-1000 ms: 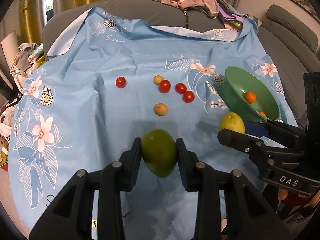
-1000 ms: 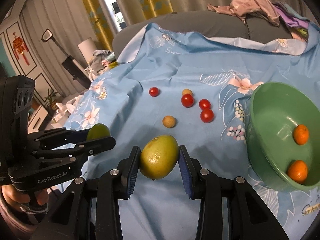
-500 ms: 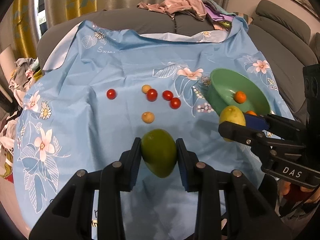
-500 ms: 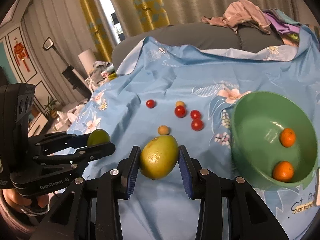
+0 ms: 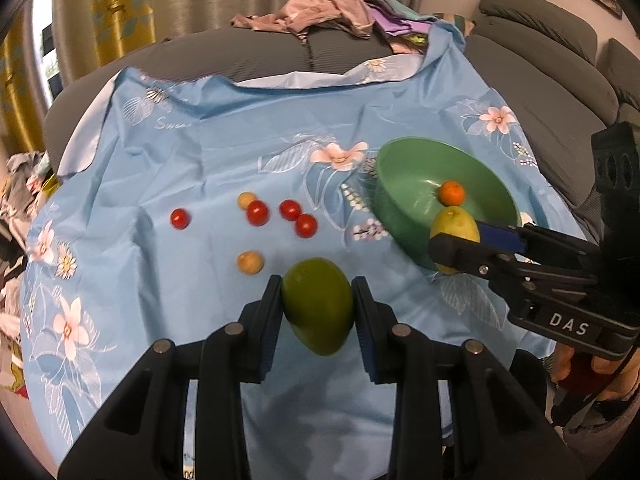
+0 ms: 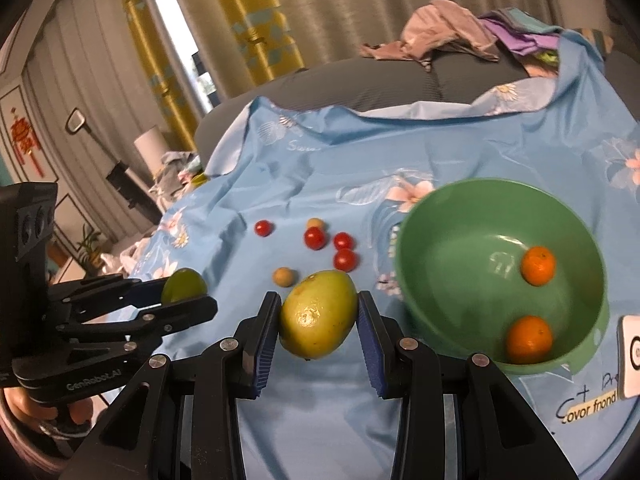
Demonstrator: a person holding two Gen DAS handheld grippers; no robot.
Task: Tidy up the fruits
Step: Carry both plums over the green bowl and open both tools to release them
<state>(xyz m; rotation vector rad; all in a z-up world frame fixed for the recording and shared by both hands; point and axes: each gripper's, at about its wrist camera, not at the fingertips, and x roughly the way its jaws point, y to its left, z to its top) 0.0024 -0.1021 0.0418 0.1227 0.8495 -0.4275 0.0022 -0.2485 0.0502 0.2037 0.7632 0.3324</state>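
Observation:
My left gripper (image 5: 317, 307) is shut on a green mango (image 5: 318, 308), held above the blue floral cloth (image 5: 168, 304). In the right wrist view my right gripper (image 6: 318, 318) is shut on a yellow-green mango (image 6: 318, 314); the same mango (image 5: 455, 222) shows in the left wrist view just in front of the green bowl (image 5: 394, 160). The bowl (image 6: 436, 220) holds two small oranges (image 6: 538, 265). Several red cherry tomatoes (image 5: 257, 213) and two small tan fruits (image 5: 250, 262) lie on the cloth. The left gripper's mango (image 6: 184, 285) shows at left in the right wrist view.
A grey sofa (image 5: 540, 80) wraps the back and right, with a heap of clothes (image 5: 320, 12) on it. Yellow curtains (image 6: 240, 20) hang behind. A white card (image 6: 630, 356) lies at the bowl's right. Clutter (image 5: 16, 184) sits beyond the cloth's left edge.
Both grippers rose and drew back a little with their mangoes held. The bowl and loose fruit now sit nearer the middle of each view. The grips did not change.

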